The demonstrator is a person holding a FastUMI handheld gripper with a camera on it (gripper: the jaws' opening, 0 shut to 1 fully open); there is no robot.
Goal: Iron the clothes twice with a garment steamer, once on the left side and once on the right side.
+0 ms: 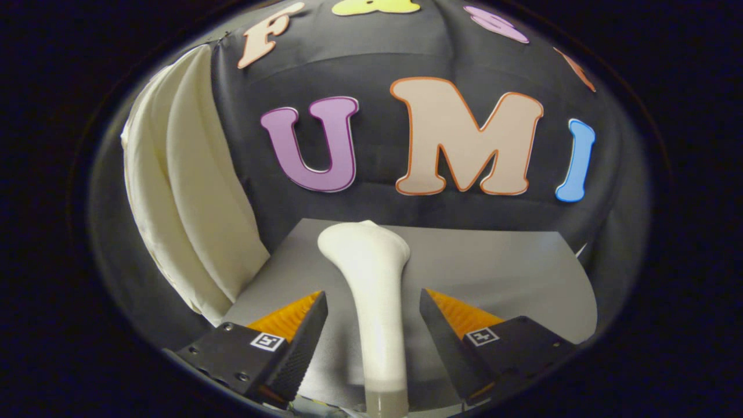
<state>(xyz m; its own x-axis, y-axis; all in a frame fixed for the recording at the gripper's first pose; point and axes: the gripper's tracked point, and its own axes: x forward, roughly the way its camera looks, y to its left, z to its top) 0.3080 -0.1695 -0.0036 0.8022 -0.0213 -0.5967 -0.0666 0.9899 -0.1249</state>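
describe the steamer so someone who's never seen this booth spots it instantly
On the grey table in front of the black wall, the garment steamer lies between the open gripper's fingers, neither touching it. It is a smooth white wand with a slim handle widening to a rounded head pointing at the wall. The hanging cream garment, left of it, is soft and folded instead.

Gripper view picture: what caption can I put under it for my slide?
Open gripper straddles the white garment steamer lying on the grey table, cream clothes hanging beside.
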